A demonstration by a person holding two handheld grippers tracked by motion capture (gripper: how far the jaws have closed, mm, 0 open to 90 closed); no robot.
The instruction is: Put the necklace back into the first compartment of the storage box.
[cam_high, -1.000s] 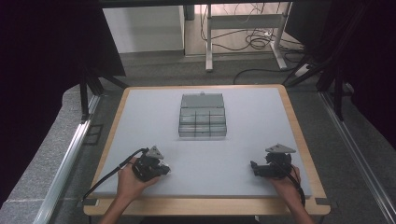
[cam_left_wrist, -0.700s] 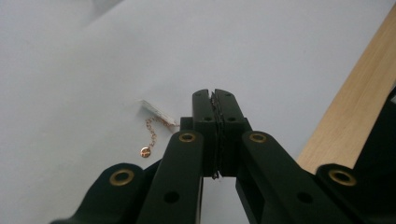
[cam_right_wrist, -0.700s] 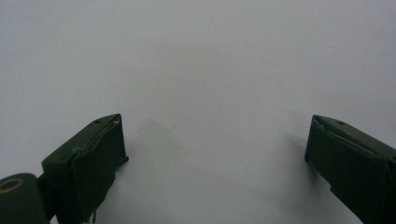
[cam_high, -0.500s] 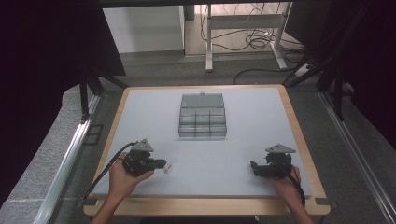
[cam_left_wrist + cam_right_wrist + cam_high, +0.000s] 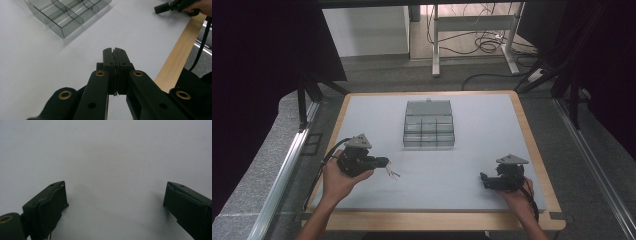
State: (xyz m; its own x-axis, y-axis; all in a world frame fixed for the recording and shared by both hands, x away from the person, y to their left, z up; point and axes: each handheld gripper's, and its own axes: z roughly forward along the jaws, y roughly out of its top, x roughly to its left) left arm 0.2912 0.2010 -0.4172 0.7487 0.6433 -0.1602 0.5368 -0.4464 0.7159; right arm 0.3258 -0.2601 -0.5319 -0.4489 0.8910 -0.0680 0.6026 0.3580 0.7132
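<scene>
We work at a pale grey table (image 5: pixel 472 165) with a light wooden rim, a dark floor and loose cables beyond its far edge. Toward the far middle of the table sits a clear plastic compartment box (image 5: pixel 429 125), its lid standing open at the back; from what we can make out its cells look empty. Our left gripper (image 5: pixel 382 162) hovers near the left edge, well short of the box, and its jaws are pressed together. In the high view something small and pale, perhaps a bit of wire (image 5: pixel 391 172), lies just beyond the tips, though we cannot tell what it is or whether the jaws pinch it. In the left gripper view the box (image 5: pixel 67 15) lies ahead and to the left. Our right gripper (image 5: pixel 484 179) rests near the right corner with its jaws spread wide over bare table. We judge the work barely begun: nothing sits in the box yet, and both hands are well apart from it.
</scene>
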